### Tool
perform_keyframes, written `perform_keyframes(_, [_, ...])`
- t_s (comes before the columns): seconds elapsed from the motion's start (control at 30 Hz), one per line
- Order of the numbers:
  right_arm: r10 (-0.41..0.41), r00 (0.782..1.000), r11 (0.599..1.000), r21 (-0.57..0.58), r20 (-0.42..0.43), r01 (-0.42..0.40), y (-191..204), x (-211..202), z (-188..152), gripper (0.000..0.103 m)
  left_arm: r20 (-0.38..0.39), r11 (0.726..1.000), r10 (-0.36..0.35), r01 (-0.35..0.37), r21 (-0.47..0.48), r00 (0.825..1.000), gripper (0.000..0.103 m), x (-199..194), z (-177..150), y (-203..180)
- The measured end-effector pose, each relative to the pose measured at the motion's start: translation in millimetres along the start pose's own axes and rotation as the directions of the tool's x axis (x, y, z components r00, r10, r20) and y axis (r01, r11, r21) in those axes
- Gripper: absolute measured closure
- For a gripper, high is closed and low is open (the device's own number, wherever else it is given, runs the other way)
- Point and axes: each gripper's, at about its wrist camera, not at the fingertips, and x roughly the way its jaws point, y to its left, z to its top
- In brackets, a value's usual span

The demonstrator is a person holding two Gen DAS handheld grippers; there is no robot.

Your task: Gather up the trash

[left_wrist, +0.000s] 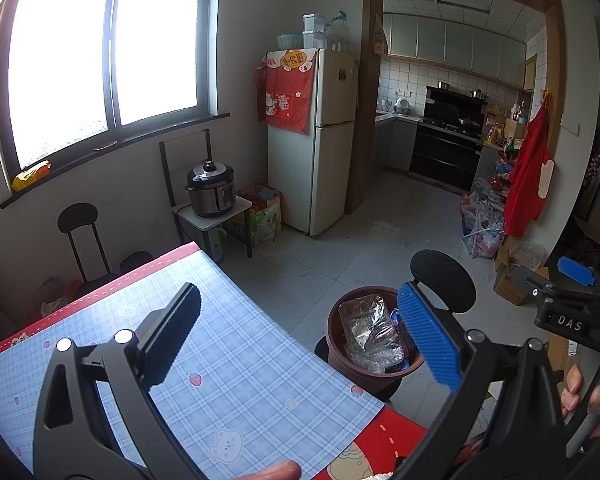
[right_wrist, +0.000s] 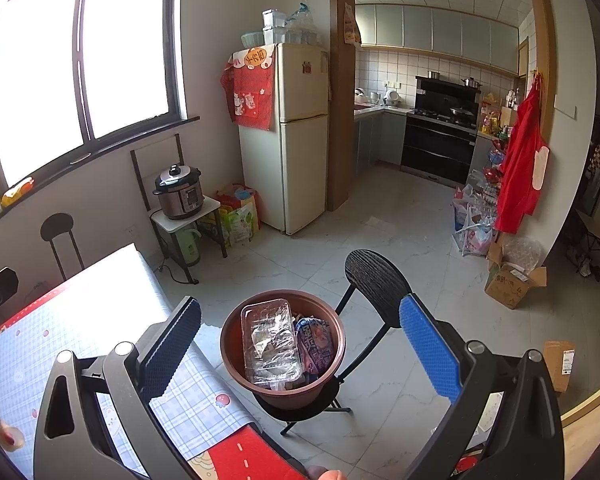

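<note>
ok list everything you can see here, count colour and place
bin: 1, brown, on a black stool beside the table
clear plastic tray: 1, in the bin
snack wrapper: 1, purple, in the bin
table: 1, blue plaid cloth, red edge
fridge: 1, cream, by the doorway
pressure cooker: 1, silver and black, on a small stand
apron: 1, red, hanging on the right wall
cardboard box: 1, brown, on the floor
left gripper: open, empty
right gripper: open, empty
</note>
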Motion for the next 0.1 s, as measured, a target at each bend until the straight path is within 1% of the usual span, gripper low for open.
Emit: perform_keyframes(0.1, [0.002, 1.000, 1.000, 0.001, -0.001, -0.002, -0.1, 1.7, -0.1, 0.006, -0.005, 1.000, 0.001, -0.001, -0.008, 1.000, 0.006, 2.0, -1.3, 2.3])
